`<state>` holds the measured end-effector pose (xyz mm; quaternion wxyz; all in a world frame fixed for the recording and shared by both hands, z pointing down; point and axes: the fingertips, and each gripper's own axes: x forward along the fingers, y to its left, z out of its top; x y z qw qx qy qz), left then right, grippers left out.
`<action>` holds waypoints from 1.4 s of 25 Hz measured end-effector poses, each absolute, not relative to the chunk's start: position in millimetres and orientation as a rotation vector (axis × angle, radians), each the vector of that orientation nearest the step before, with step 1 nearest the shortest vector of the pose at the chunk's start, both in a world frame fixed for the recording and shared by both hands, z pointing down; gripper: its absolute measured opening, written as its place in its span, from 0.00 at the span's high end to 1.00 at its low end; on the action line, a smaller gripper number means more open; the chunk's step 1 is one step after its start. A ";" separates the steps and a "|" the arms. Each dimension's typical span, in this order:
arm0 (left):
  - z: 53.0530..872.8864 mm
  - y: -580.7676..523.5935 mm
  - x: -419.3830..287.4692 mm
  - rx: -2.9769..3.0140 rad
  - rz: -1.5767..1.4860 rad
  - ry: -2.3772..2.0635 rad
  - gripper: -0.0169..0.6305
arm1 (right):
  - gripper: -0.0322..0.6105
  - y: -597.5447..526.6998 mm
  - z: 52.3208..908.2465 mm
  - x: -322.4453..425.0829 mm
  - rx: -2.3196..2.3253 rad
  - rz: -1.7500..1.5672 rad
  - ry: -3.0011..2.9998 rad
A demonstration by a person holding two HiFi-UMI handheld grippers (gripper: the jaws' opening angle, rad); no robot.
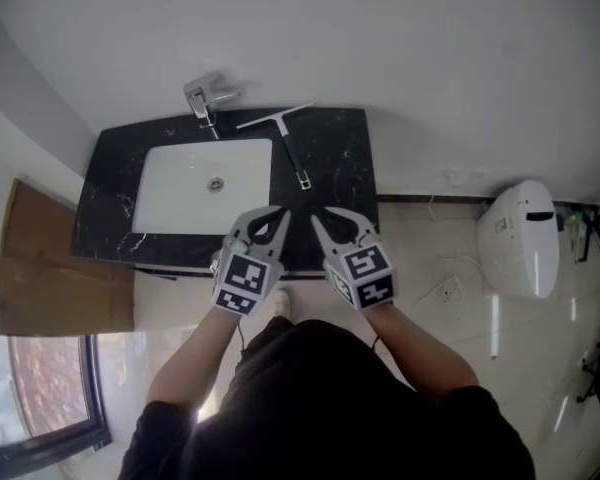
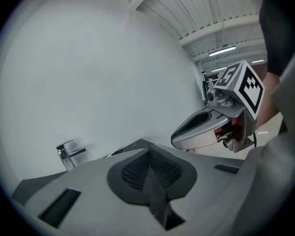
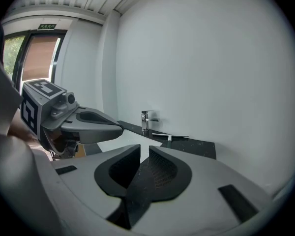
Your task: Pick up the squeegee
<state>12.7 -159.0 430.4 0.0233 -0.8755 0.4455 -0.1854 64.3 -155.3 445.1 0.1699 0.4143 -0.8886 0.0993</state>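
Note:
The squeegee (image 1: 291, 151) lies flat on the black marble counter (image 1: 340, 168), just right of the basin, with its blade toward the wall and its handle pointing at me. In the right gripper view the squeegee (image 3: 169, 137) shows small, ahead past the jaws. Both grippers hover side by side over the counter's near edge, short of the handle. My left gripper (image 1: 282, 212) (image 2: 150, 157) has its pads pressed together with nothing held. On my right gripper (image 1: 320, 213) (image 3: 143, 151) a narrow gap shows between the pads, and nothing is in it.
A white basin (image 1: 175, 193) is set into the counter, with a chrome tap (image 1: 206, 101) (image 3: 146, 119) behind it at the wall. A white toilet (image 1: 525, 238) stands to the right on the tiled floor. A brown wooden panel (image 1: 50, 268) and a window (image 1: 40, 398) are at the left.

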 end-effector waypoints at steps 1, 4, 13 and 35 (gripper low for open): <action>432.8 -168.1 8.0 -2.716 -0.584 1.370 0.97 | 0.86 -165.6 448.9 60.3 1.184 0.280 -2.513; 439.7 -196.1 -5.5 -2.731 -0.607 1.344 0.97 | 0.84 -196.5 456.8 46.9 1.204 0.296 -2.480; 466.3 -276.5 -29.4 -2.779 -0.672 1.273 0.97 | 0.75 -298.5 498.9 22.7 1.267 0.312 -2.349; 552.0 -373.8 -51.2 -2.871 -0.836 1.340 0.97 | 0.73 -400.4 609.5 -3.5 1.221 0.394 -2.105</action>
